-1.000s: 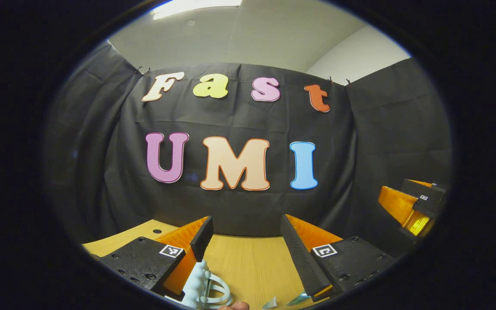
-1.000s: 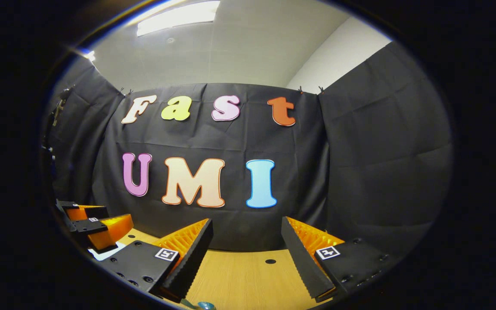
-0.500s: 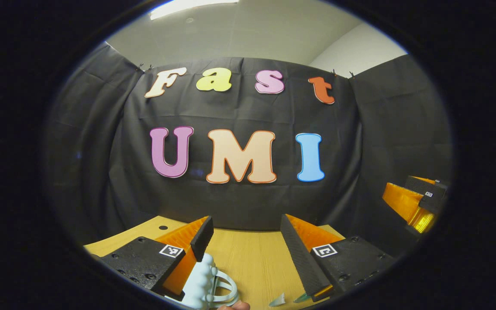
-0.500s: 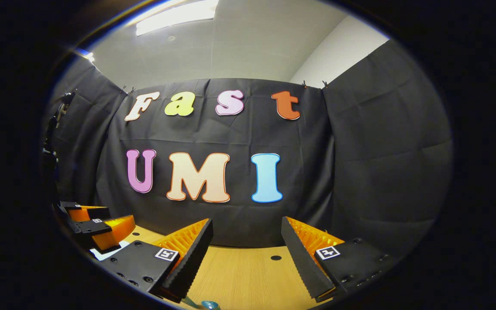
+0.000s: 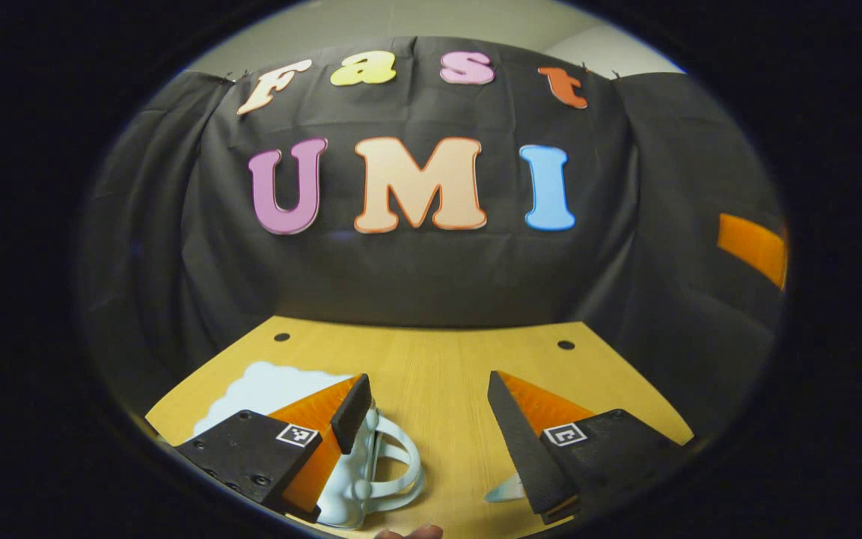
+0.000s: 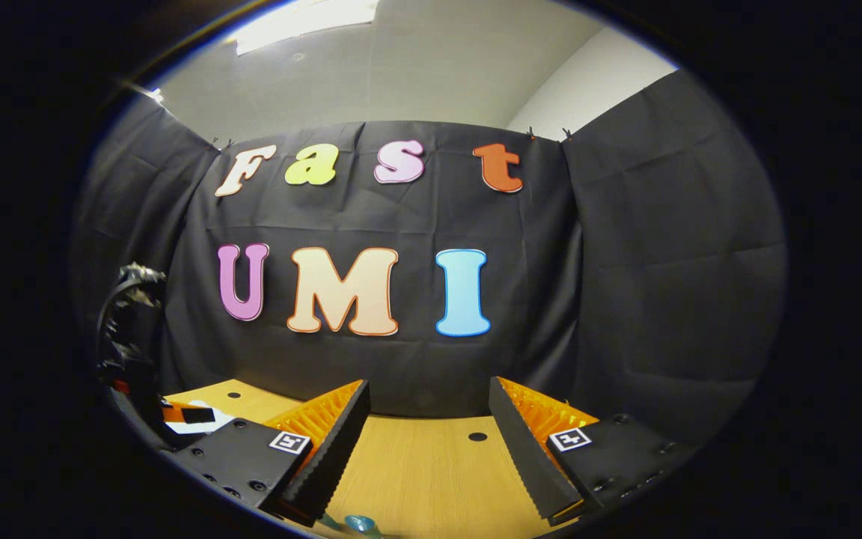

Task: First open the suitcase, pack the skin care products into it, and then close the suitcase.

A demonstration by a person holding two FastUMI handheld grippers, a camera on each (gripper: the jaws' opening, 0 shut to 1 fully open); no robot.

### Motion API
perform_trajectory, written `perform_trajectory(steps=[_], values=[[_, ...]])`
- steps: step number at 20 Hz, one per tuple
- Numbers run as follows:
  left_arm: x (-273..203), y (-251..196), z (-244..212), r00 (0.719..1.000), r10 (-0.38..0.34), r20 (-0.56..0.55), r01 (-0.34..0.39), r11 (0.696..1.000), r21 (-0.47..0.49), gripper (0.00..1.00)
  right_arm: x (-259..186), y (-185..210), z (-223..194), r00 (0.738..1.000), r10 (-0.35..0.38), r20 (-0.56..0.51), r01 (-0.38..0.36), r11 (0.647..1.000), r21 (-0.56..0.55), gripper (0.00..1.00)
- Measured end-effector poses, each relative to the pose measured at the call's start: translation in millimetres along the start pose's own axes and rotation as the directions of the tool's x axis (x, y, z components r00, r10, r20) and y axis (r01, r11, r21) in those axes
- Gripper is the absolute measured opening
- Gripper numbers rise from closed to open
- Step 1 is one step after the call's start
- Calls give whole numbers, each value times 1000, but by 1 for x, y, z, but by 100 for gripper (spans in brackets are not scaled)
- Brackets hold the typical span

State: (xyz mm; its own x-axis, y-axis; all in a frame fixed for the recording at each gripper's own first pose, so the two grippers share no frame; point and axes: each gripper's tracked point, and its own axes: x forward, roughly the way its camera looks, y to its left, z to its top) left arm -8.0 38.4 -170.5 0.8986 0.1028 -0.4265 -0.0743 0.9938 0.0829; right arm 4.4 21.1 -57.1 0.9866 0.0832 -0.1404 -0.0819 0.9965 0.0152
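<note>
Suitcase (image 5: 266, 385), most probably: small, pale blue, with a cloud-like wavy outline and a bumpy edge. Lies flat on the wooden table (image 5: 438, 352) at about 7 o'clock in the left gripper view. Carries a loop handle (image 5: 405, 468) that points toward 3 o'clock, into the gap between the fingers. Looks closed, as a judgement only, since part of the lid is hidden under the finger.

Left gripper (image 5: 427, 382): jaws spread wide, holding nothing. Hovers low over the table with one finger above the bumpy edge; impossible to tell if touching or just beside. Placed so, presumably, to catch the handle or the lid rim and lift the lid, the first step of the task, not yet done.

Right gripper (image 6: 427, 385): also wide apart and empty, held higher and level, facing the booth wall at 12 o'clock. Probably waiting, kept clear so as not to block the opening.

Small pale piece (image 5: 506, 490) just beside the other finger at 5 o'clock, and a teal object (image 6: 360, 524) at 6 o'clock in the right gripper view: too little visible to name, perhaps skin care products. Fingertip of a person (image 5: 408, 532) at 6 o'clock in the left gripper view.
</note>
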Motion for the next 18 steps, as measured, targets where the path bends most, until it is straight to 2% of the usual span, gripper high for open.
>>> perform_trajectory(steps=[3, 9, 14, 16, 18], values=[[14, 3, -43, 989, 15, -146, -18, 1000, -14, 94, 0, -5, -7, 1000, -12, -21, 12, 1000, -19, 100], [32, 11, -105, 933, 42, -358, -37, 999, 22, 94, -1, -17, -16, 998, -42, -50, 41, 999, -36, 100], [45, 3, -138, 882, 21, -470, -28, 1000, -8, 95, -4, -21, -24, 996, -58, -71, 54, 997, -56, 99], [53, -3, -140, 879, -13, -477, 11, 1000, -7, 92, -5, -22, -25, 995, -65, -72, 60, 996, -68, 99], [52, -4, -150, 852, -17, -523, 14, 1000, -10, 87, -7, -22, -26, 995, -68, -75, 62, 995, -75, 98]])
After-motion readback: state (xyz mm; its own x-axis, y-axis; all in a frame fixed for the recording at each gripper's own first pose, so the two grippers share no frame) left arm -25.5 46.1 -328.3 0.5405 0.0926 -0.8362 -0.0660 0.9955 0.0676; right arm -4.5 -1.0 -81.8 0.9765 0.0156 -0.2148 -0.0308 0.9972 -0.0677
